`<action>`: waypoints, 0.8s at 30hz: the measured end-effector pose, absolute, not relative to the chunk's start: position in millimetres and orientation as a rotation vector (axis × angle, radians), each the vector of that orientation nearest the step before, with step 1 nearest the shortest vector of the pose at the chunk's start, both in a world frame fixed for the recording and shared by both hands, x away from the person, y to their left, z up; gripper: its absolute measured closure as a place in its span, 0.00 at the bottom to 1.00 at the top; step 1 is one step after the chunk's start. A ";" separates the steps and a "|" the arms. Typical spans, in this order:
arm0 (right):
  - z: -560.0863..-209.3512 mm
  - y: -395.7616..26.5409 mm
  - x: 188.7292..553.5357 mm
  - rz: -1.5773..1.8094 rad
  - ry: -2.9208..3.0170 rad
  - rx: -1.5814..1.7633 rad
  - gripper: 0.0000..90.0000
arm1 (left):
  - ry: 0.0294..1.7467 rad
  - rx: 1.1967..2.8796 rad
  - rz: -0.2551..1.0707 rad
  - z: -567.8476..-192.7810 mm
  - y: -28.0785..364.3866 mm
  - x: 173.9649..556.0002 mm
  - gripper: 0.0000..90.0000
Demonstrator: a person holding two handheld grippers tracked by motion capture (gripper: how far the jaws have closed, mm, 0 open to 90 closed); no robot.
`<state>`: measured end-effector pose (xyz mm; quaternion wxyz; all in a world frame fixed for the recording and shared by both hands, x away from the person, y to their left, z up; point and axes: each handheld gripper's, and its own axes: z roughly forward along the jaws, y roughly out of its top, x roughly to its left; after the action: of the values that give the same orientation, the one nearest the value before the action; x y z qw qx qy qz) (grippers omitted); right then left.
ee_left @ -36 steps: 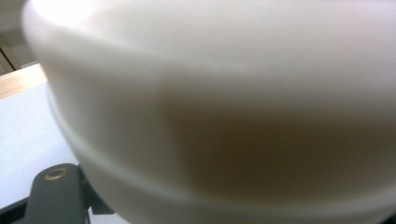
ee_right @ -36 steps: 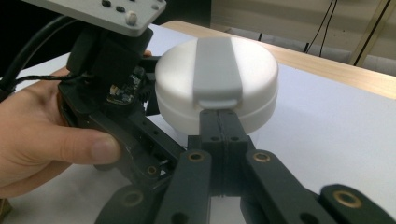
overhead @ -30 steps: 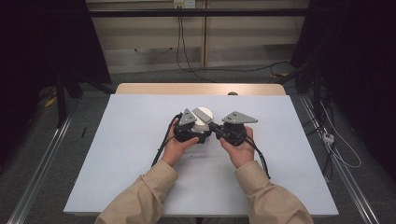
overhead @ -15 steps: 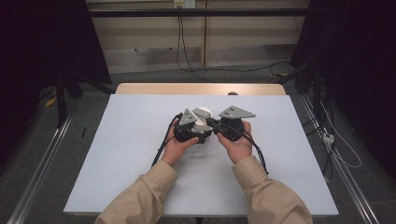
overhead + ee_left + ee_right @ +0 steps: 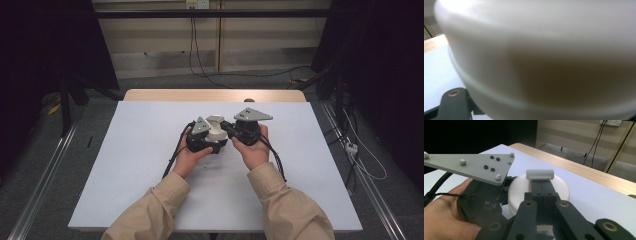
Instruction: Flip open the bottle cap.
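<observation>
Nearest, beige-sleeved forearms rise from the table's near edge. Mid-table, the left gripper (image 5: 202,137) clamps the side of a round white plastic container (image 5: 216,131). The right gripper (image 5: 541,185) has its jaws pressed together at the container's lid, beside its small white cylindrical handle (image 5: 540,174). The closed lid hides any contents. Beyond lies the white-topped table (image 5: 150,120).

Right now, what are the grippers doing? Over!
Left gripper shut on white round container. Right gripper shut, jaws on its lid beside the handle. Nothing in the way.
</observation>
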<state>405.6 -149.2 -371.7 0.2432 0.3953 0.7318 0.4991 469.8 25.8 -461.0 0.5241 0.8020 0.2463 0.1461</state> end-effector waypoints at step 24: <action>-368.4 -139.5 418.6 1.342 2.015 1.063 1.00 | 0.589 1.921 0.351 -461.0 25.8 469.9 0.21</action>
<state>418.6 -139.5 -368.4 0.2461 0.3896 0.7387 0.4919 469.9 25.8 -461.0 0.5235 0.8024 0.2462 0.1466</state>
